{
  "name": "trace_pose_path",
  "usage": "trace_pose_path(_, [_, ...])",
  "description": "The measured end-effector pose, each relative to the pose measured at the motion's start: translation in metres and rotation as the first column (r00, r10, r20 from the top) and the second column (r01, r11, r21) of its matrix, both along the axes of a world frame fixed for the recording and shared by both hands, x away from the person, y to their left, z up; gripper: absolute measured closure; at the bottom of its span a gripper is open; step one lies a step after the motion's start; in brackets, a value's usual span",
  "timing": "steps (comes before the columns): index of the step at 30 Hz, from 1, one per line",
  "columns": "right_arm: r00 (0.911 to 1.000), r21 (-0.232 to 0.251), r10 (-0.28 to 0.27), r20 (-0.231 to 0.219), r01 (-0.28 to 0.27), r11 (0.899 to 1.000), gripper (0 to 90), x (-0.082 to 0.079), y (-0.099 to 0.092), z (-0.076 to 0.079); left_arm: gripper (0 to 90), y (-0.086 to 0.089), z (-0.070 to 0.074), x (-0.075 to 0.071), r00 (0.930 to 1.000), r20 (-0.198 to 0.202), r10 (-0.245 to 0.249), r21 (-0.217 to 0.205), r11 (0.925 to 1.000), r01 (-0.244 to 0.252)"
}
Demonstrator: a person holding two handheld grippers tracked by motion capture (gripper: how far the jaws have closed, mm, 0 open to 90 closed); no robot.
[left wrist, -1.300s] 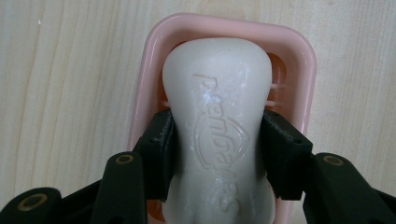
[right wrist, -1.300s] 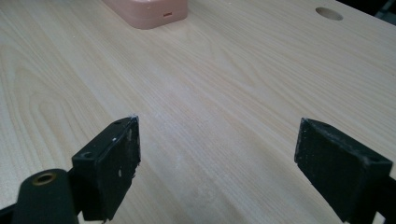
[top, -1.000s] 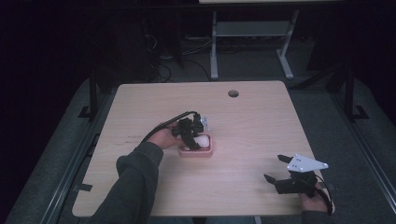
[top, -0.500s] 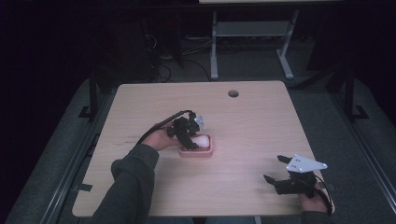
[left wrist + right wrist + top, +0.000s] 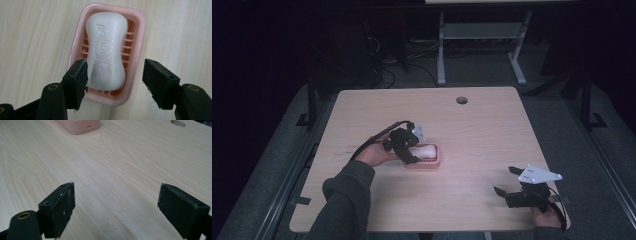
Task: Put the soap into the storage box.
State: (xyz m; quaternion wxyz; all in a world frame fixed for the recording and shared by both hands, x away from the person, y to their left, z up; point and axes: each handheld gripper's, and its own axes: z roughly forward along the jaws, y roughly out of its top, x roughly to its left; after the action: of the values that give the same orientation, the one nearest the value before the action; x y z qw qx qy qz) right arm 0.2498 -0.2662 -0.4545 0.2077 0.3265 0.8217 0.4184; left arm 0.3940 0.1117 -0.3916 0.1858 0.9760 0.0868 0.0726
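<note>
The room is dark, and most of the light falls on the bench (image 5: 492, 130), a pale wood-grain top with rounded corners. A round cable hole (image 5: 461, 100) is cut near its far edge, well beyond the claws. Grey carpeted floor (image 5: 557, 115) surrounds it, dim at the sides. Beyond the far edge stands a white metal frame (image 5: 482, 35) on two splayed legs, carrying a pale top at the upper edge of the high view. Black cables (image 5: 384, 77) lie tangled on the floor, far off to the left.
</note>
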Motion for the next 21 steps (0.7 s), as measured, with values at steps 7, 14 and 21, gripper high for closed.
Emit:
trace_pose_path(7, [1.0, 0.002, -0.008, -0.005, 0.008, 1.0, 13.6, -0.001, 0.0, -0.001, 34.9, 0.006, 0.001, -0.008, 0.9994, 0.033, 0.006, -0.028, 0.9996, -0.005])
trace_pose_path(14, [0.9999, 0.0, -0.01, -0.009, 0.01, 1.0, 13.6, -0.001, 0.0, -0.001, 34.2, 0.013, 0.002, -0.012, 0.9996, 0.021, 0.017, -0.051, 0.9986, -0.016])
trace_pose_path(21, [0.9999, -0.003, -0.012, -0.012, 0.012, 1.0, 13.6, -0.001, 0.001, -0.001, 32.5, 0.023, -0.001, -0.018, 0.9993, 0.01, 0.035, -0.059, 0.9977, -0.035])
